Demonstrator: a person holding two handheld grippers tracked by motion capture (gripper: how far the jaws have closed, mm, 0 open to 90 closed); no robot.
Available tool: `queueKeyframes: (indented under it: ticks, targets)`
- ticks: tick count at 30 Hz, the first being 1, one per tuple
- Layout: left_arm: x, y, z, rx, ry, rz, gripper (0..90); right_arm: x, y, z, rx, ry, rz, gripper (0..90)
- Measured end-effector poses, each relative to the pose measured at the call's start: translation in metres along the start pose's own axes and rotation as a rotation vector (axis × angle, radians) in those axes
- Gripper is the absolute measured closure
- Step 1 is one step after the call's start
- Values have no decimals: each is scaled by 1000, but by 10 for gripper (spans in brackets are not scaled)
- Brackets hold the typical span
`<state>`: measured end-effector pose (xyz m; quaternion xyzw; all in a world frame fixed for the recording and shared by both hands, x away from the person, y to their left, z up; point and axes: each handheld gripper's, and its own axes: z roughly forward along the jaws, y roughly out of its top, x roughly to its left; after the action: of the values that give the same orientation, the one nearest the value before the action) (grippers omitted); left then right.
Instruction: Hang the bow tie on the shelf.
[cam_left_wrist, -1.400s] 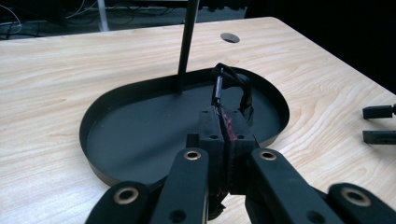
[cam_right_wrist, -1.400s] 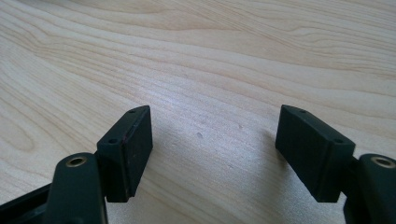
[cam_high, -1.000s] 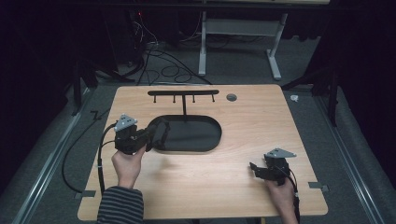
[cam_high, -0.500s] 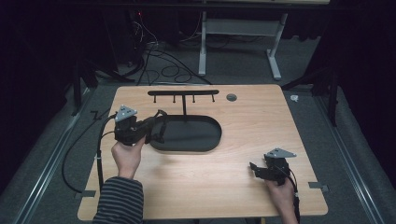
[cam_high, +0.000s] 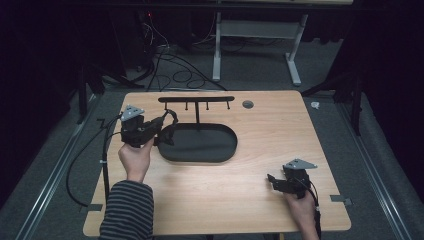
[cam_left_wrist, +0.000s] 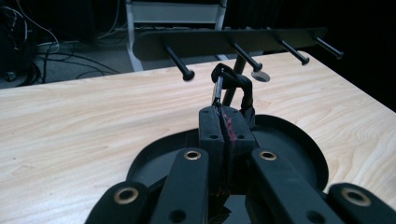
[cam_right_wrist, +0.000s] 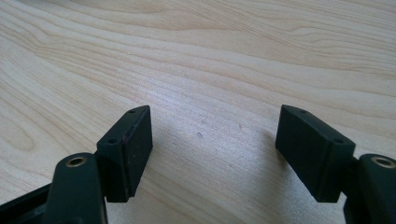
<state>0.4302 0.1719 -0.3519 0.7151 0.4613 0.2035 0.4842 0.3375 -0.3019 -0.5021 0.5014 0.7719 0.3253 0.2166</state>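
My left gripper (cam_high: 162, 122) is shut on a small black loop with a metal piece (cam_left_wrist: 231, 84), and the loop sticks up past the jaw tips. It hovers over the left end of the black oval tray (cam_high: 220, 150), just short of the peg rack (cam_high: 196, 99). In the left gripper view, my left gripper (cam_left_wrist: 223, 123) has its jaws pressed together, and the rack's bar (cam_left_wrist: 140, 44) with several knobbed pegs crosses right behind the loop. My right gripper (cam_high: 272, 181) rests near the table's front right, and in its own view my right gripper (cam_right_wrist: 212, 140) is open over bare wood.
The rack's post rises from the tray's far rim (cam_left_wrist: 280, 123). A grey round grommet (cam_high: 247, 104) sits in the tabletop right of the rack. Cables (cam_high: 165, 55) and a white frame's legs (cam_high: 292, 55) lie on the floor beyond the table. A cable trails off the table's left edge.
My left gripper has lifted and moved away from the person toward the peg rack, still carrying the loop. The right gripper has stayed where it was.
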Motion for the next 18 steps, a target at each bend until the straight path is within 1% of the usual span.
queueKeyframes:
  ticks: [5,6,11,15,18]
  targets:
    - [0,5,4,-3,17,9,880,0,0,0,0,0,0,287]
    - [2,6,5,-11,20,-4,880,0,0,0,0,0,0,286]
    - [5,9,9,-9,37,-8,880,0,0,0,0,0,-1,286]
    - [9,14,14,-9,68,-9,880,0,0,0,0,0,-1,285]
    - [12,16,18,-15,83,-21,880,0,0,0,0,1,1,285]
